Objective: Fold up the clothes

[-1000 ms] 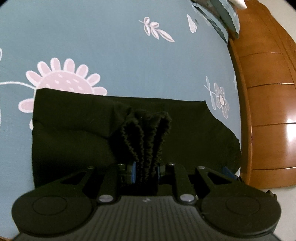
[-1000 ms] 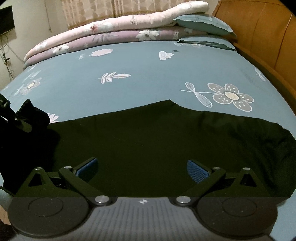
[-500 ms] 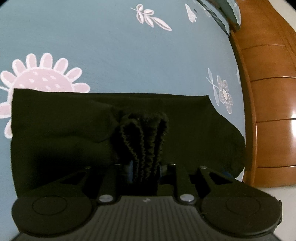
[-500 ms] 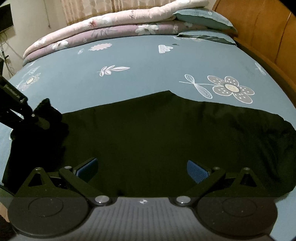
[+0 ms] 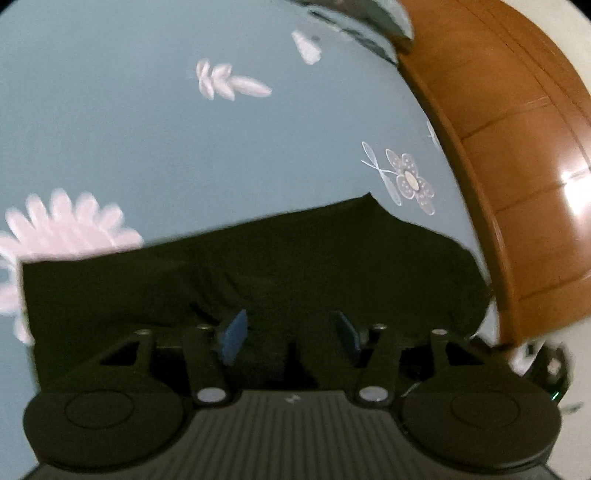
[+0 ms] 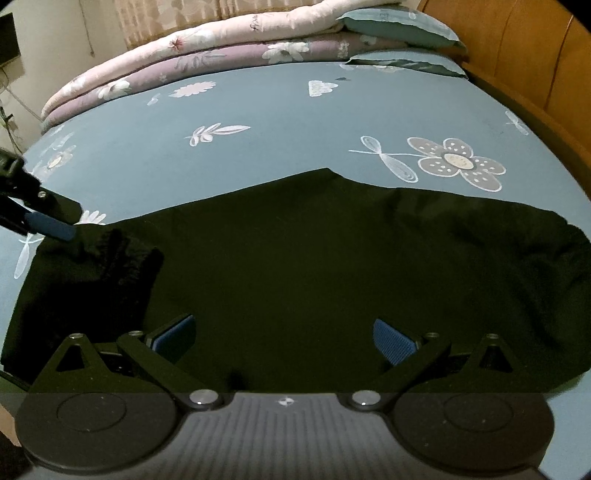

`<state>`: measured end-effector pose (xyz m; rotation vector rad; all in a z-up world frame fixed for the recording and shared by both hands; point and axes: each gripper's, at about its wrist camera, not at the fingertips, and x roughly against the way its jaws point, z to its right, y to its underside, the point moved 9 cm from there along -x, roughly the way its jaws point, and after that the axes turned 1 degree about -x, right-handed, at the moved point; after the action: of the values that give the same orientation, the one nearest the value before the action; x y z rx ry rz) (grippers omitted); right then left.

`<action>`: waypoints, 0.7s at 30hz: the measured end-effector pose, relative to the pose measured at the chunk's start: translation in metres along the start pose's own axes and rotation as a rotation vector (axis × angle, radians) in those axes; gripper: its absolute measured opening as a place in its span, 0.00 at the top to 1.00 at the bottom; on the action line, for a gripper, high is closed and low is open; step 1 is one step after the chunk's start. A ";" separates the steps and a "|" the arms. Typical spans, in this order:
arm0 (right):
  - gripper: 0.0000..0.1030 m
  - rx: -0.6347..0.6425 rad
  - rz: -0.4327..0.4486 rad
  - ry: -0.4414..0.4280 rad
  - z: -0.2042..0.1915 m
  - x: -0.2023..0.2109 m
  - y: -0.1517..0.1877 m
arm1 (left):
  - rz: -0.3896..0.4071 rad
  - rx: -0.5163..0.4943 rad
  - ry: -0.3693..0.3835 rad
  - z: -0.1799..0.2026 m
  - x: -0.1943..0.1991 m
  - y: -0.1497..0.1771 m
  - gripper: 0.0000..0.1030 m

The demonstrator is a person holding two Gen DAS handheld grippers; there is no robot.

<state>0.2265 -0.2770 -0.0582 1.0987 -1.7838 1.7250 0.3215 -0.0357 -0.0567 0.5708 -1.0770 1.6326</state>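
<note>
A black garment [image 5: 295, 266] lies spread on the blue flowered bed sheet [image 5: 147, 147]. My left gripper [image 5: 290, 326] hovers over the garment's near left part. Its jaws are opening and nothing sits between the blue pads [image 5: 232, 334]. In the right wrist view the left gripper [image 6: 68, 221] reaches in from the left edge, just beside a bunched ribbed hem [image 6: 122, 258] that rests loose on the garment [image 6: 332, 258]. My right gripper [image 6: 284, 338] stands open above the garment's near edge, holding nothing.
Folded quilts [image 6: 221, 48] and pillows [image 6: 399, 29] are stacked at the far end of the bed sheet [image 6: 277, 110]. A wooden bed frame [image 5: 517, 184] runs along the right side [image 6: 535, 74]. Bare sheet lies beyond the garment.
The left gripper let go of the bunched ribbed hem, opened, rolled and drew back a little. The hem dropped onto the garment. The right gripper stayed put, open.
</note>
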 end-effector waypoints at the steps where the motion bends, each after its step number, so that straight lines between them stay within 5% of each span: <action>1: 0.00 -0.002 0.001 -0.011 -0.001 -0.001 -0.001 | 0.012 -0.029 -0.040 -0.004 0.005 0.005 0.45; 7: 0.00 0.004 -0.007 -0.076 -0.016 -0.011 -0.007 | 0.056 -0.102 -0.271 -0.049 0.038 0.046 0.45; 13: 0.00 0.024 -0.016 -0.134 -0.045 -0.021 -0.013 | 0.094 -0.137 -0.409 -0.081 0.065 0.093 0.45; 18: 0.00 0.017 -0.012 -0.190 -0.073 -0.025 -0.018 | 0.122 -0.186 -0.425 -0.090 0.074 0.118 0.45; 21: 0.00 0.009 -0.002 -0.189 -0.084 -0.025 -0.015 | 0.113 -0.308 -0.405 -0.080 0.074 0.135 0.37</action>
<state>0.2347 -0.1890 -0.0561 1.3048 -1.8856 1.6778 0.1828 0.0639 -0.0855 0.6586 -1.6511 1.4380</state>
